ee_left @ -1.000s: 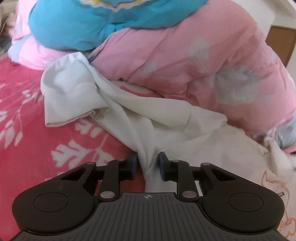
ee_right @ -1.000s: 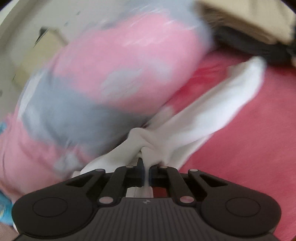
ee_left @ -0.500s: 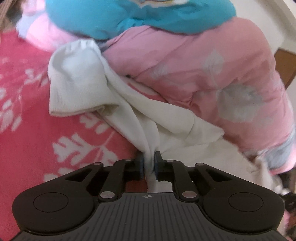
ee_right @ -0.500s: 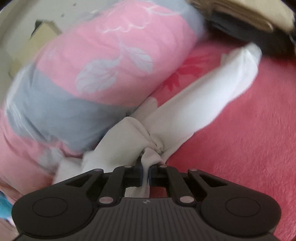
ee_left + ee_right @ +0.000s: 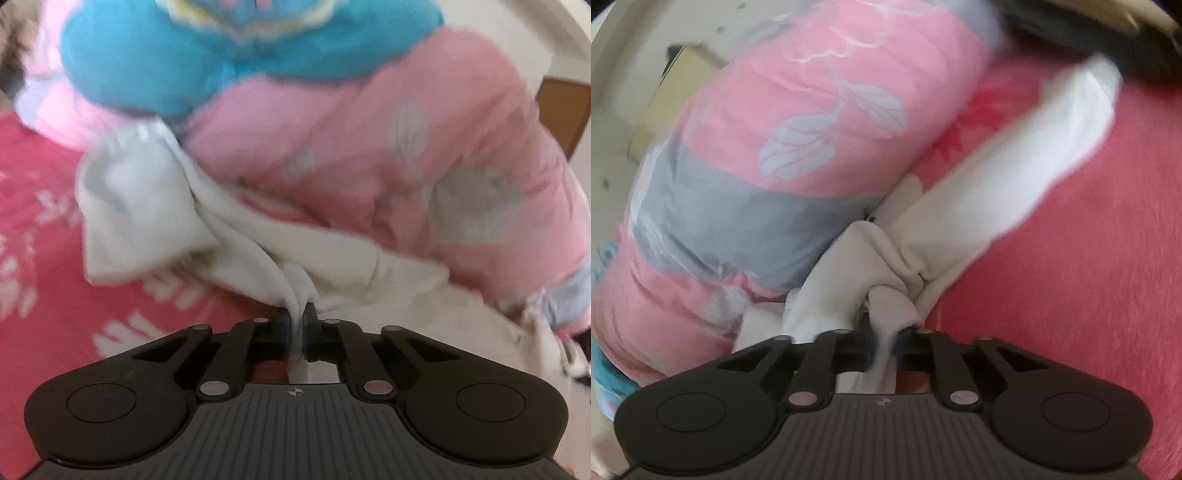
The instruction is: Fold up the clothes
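Note:
A white garment [image 5: 236,236] lies rumpled on a red blanket with white leaf prints [image 5: 48,295], its sleeve spread to the left. My left gripper [image 5: 297,319] is shut on a bunched fold of its cloth near the shoulder. In the right wrist view the same white garment [image 5: 1015,184] stretches its other sleeve up to the right, and my right gripper [image 5: 886,332] is shut on a gathered fold of it. The garment's body runs under and against a pink quilt, partly hidden.
A bulky pink and grey quilt [image 5: 406,155] with leaf prints is piled just behind the garment; it also fills the left of the right wrist view [image 5: 798,140]. A blue plush cloth [image 5: 177,55] sits on top. Dark and tan clothes [image 5: 1108,33] lie at the far right.
My left gripper's jaws have closed from slightly apart to tight on the white cloth. The right gripper has kept its hold while the view shifted a little and the sleeve drew straighter.

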Motion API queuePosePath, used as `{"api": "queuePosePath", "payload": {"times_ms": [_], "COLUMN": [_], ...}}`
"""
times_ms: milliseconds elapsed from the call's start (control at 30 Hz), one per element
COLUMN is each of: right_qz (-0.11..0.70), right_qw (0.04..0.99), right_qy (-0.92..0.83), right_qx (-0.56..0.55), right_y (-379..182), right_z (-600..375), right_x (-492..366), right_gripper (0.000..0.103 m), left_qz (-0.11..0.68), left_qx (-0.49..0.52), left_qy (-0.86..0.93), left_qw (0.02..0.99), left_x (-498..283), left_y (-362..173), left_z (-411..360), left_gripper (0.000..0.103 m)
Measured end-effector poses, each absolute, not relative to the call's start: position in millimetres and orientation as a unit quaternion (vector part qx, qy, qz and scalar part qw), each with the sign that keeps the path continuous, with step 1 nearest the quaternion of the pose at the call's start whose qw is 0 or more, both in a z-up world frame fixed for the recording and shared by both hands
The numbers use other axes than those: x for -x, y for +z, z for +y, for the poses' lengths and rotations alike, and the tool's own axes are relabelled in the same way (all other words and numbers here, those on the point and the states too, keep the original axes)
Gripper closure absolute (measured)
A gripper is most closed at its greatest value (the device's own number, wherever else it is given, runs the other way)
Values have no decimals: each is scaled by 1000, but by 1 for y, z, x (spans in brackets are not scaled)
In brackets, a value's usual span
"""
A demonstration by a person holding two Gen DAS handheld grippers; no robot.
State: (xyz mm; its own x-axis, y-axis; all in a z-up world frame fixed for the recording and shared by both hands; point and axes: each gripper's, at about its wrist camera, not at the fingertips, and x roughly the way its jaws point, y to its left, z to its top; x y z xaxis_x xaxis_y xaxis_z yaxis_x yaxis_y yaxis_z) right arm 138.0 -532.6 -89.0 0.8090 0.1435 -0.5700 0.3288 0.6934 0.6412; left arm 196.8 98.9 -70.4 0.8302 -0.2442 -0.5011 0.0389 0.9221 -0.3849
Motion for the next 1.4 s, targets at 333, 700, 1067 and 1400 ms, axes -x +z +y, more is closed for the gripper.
{"api": "queuePosePath", "payload": {"times_ms": [333,700,1067,1400], "right_qz": [301,335,393,360], "right_qw": [900,860,875,906], "right_qy": [-64,-27,-12,-14], "right_qx": [-309,-385,-282,-221], "right_y": [-100,-67,-59,-59], "right_z": [-523,-542,-483,-452], "right_x": [-171,-122,18,58], "right_gripper": [100,59,61,101], "left_qz": [285,307,271,305], "left_qx": [216,210,142,34], "left_qy": [-33,-52,-115,-109], "left_qw": [933,927,945,945], "left_x": [-204,-179,-80,-54], "left_y": [-85,-69,-44,-69], "left_z": [118,122,100,48], "left_gripper": [98,55,51,53]}}
